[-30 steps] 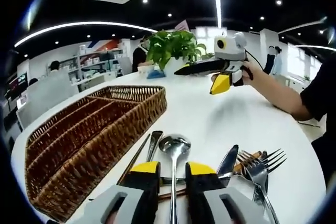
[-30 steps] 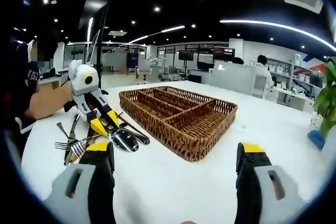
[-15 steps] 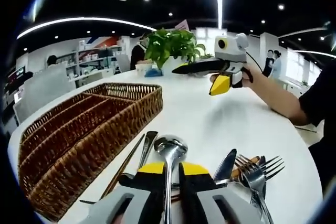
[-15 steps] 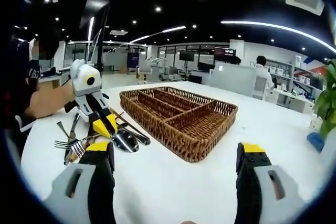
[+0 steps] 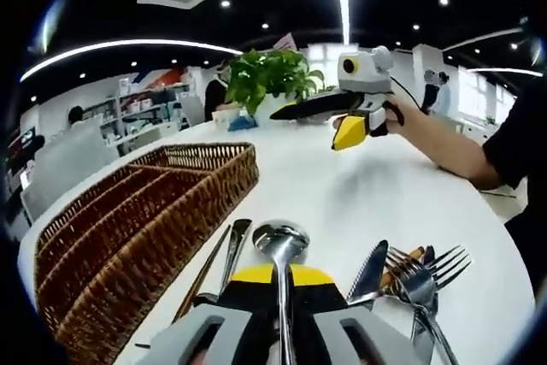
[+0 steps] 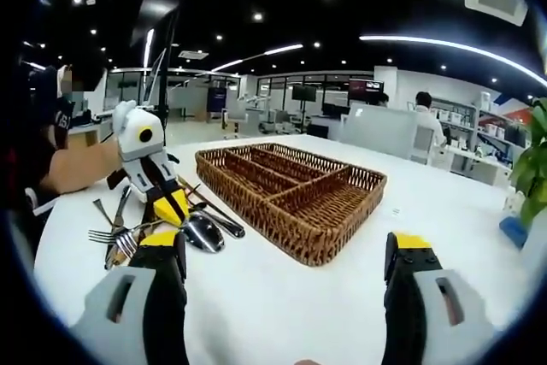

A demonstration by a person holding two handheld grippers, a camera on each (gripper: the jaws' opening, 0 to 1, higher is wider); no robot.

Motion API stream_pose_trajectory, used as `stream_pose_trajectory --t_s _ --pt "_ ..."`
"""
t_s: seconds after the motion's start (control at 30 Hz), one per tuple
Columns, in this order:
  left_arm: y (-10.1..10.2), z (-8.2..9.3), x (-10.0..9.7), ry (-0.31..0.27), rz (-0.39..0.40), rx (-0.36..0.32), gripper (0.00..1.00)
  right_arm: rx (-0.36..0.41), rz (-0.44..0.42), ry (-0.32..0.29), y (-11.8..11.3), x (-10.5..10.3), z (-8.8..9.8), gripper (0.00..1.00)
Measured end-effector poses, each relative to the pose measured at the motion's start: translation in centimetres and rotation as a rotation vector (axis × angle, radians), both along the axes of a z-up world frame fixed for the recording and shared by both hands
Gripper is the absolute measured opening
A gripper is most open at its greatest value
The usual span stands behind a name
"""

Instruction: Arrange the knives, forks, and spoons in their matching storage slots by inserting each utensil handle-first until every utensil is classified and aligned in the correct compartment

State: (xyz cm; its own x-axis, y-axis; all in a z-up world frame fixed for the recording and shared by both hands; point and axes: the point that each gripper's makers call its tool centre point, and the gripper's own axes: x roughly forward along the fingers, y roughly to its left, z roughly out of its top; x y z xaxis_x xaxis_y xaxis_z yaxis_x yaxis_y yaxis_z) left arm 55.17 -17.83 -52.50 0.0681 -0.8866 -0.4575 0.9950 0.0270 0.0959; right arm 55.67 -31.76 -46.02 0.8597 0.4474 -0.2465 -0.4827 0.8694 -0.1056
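Note:
A silver spoon (image 5: 279,239) lies on the white table (image 5: 359,194), bowl pointing away, and my left gripper (image 5: 280,276) is shut on its handle. In the right gripper view the left gripper (image 6: 171,208) sits tip-down on that spoon (image 6: 202,231). Beside it lie a knife (image 5: 370,266), a few forks (image 5: 422,270) and another spoon (image 5: 233,244). The wicker cutlery basket (image 5: 171,203) with long slots stands to the left. My right gripper (image 6: 286,244) hovers wide open above bare table in front of the basket (image 6: 291,185). From the left gripper view, the right gripper (image 5: 329,121) hangs over the far table.
A potted plant (image 5: 275,74) stands at the far table edge. A person's arm (image 5: 444,147) reaches in from the right. More forks (image 6: 115,233) lie near the table's left edge. Desks and shelves stand in the office behind.
My left jaws have closed from a narrow gap onto the spoon's handle. The right gripper has stayed open and almost still.

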Motion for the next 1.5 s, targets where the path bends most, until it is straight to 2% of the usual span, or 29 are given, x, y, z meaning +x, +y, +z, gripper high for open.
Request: stream_pose_trajectory --t_s 0.13,0.37,0.5,0.67,0.87,0.97,1.2,1.37,1.5 --pt "-0.1 0.0 0.0 -0.001 -0.007 0.009 0.02 0.002 -0.001 0.0 0.0 0.1 0.0 0.99" --pt "0.2 0.8 0.9 0.033 0.052 0.012 0.01 0.004 -0.003 0.003 0.0 0.1 -0.1 0.99" --pt "0.4 1.0 0.4 0.062 0.026 0.017 0.01 0.014 -0.003 0.017 -0.1 0.0 -0.3 0.99" --pt "0.6 0.6 -0.3 0.058 -0.017 0.058 0.0 0.009 -0.008 0.028 -0.3 0.1 -0.7 0.99" --pt "0.7 0.5 -0.8 0.055 -0.051 0.072 0.0 0.026 -0.009 0.027 -0.4 0.1 -0.6 0.99" --pt "0.9 0.6 -0.6 0.057 -0.058 0.081 0.0 0.017 -0.007 0.042 -0.2 0.1 -1.2 0.99" --pt "1.4 2.6 0.4 0.035 -0.062 0.093 0.0 0.009 -0.006 0.077 -0.2 0.2 -2.4 0.99" --pt "1.9 4.2 1.0 0.022 -0.075 0.085 0.0 0.021 -0.011 0.072 -0.4 0.1 -2.1 0.99" --pt "2.0 4.7 1.0 0.014 -0.081 0.096 0.0 0.021 -0.009 0.071 -0.2 0.2 -2.0 0.99"
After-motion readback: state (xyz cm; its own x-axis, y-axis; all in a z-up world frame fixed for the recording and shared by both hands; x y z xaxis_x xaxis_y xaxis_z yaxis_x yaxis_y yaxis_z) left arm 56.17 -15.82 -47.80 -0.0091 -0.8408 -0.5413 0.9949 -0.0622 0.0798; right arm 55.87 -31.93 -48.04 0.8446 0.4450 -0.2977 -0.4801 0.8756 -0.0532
